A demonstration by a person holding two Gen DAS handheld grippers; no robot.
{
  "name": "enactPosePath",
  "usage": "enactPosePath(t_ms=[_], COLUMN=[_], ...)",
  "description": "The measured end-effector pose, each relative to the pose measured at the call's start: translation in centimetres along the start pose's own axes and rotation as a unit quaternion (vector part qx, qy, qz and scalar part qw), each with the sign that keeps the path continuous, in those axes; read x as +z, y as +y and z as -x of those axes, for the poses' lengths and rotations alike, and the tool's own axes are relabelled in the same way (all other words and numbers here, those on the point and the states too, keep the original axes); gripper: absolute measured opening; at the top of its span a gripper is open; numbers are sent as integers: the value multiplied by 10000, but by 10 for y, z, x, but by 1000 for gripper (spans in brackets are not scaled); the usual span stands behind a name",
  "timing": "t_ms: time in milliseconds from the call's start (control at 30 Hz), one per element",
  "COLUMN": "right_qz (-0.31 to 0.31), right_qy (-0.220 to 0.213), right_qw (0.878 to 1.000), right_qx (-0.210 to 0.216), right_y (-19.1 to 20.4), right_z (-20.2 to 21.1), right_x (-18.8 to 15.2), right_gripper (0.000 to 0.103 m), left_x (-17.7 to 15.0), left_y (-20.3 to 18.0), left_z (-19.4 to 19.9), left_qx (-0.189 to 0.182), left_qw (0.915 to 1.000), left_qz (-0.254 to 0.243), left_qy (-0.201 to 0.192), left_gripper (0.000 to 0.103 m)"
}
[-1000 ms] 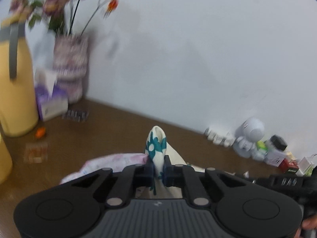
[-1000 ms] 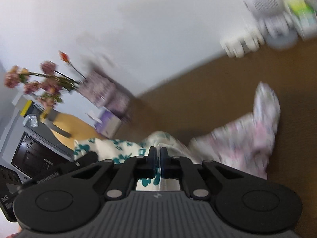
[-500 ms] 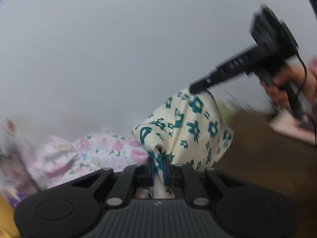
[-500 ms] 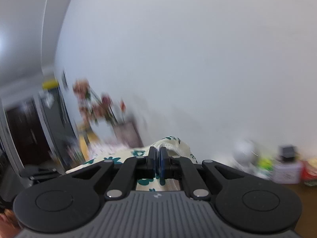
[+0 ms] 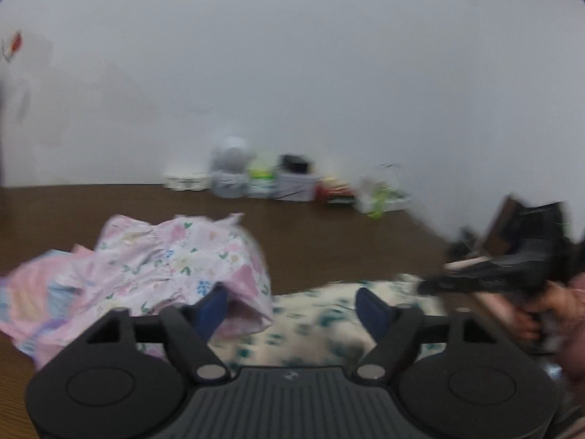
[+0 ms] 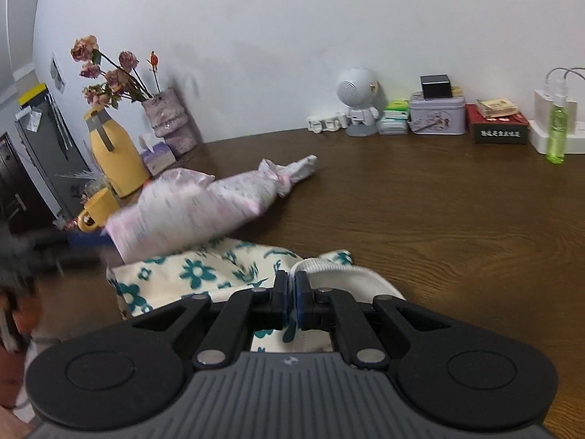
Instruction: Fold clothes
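The fingers of the right gripper (image 6: 291, 294) are pressed together on the ribbed white hem of the cream garment with teal flowers (image 6: 204, 274). Those of the left gripper (image 5: 292, 305) stand wide apart and hold nothing. The cream garment lies flat on the brown worktop (image 6: 438, 219), directly ahead of and below the left fingers, spreading sideways between the two grippers. A crumpled pink floral garment (image 5: 157, 267) lies just behind it on the left, touching or overlapping its far edge. The left gripper, low and level over the cloth, looks nearer to the free edge, so it is probably the one to re-grasp. The right gripper (image 5: 493, 278) enters the left view from the side, blurred.
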State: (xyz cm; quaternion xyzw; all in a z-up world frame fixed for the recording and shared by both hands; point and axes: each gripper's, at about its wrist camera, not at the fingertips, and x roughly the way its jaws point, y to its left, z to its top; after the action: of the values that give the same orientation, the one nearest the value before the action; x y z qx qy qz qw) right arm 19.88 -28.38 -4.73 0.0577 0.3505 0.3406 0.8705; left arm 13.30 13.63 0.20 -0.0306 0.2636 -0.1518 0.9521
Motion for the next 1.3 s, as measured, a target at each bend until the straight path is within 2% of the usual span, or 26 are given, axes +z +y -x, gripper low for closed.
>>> enactPosePath(t_ms=[67,133,200,233,267,367,533,600,633,700,733,767,800,867,933,1000,1067,1167,1300], right_qz=[102,214,321,370,408,465,366,316,286,213,160,63,-63,-129,-84,220,462,713,1024], right_qy=[98,173,226,238,256,299,331,407,488,520,516,479,404,237,106,174,361,804,1345], right_qw=[9999,9996,9992,9990,9987,9979,9964,9960,9960,9965,9970,9976,9982,9988,9989,9974,9949,9897,9811], right_qx=[-19,-29,-61,-91,-139,-347,-691,-733,-698,-620,-563,-501,-445,-412,-458,-660,-819,-947,-941], right_y=[7,12,15,15,15,9,-8,-14,-16,-17,-18,-20,-23,-27,-28,-24,-22,-25,-27], right_z=[-4,-5,-4,-3,-2,4,7,5,4,5,8,13,19,31,39,33,18,-20,-62], right_x=[-9,-16,-23,-27,-29,-33,-35,-34,-34,-35,-34,-31,-26,-13,1,14,26,38,40], right_gripper=[4,4,4,4,4,4,4,4,4,5,7,10,13,24,41,44,49,50,54], left_x=[5,7,10,12,13,22,41,38,37,35,33,32,31,28,27,26,26,22,17], left_y=[-3,-1,13,24,35,65,118,131,133,134,131,127,124,114,101,85,68,41,31], left_z=[-25,-60,-96,-107,-116,-130,-128,-115,-105,-85,-74,-62,-51,-28,-10,1,0,-23,-62], left_qx=[606,1178,1589,1665,1730,2154,3012,2862,2700,2359,2311,2275,2239,2092,1796,1286,1008,1092,894], left_qw=[9972,9895,9810,9794,9779,9699,9497,9542,9590,9679,9692,9702,9712,9747,9809,9893,9921,9863,9823], left_qz=[-285,-489,-480,-368,-251,-164,-33,231,340,551,547,533,519,464,397,238,-79,-677,-812], left_qy=[320,678,1006,1081,1149,1120,863,843,789,670,656,646,636,629,635,647,741,1037,1435], left_gripper=[81,77,53,34,23,14,13,15,18,36,59,77,82,84,84,84,84,84,82])
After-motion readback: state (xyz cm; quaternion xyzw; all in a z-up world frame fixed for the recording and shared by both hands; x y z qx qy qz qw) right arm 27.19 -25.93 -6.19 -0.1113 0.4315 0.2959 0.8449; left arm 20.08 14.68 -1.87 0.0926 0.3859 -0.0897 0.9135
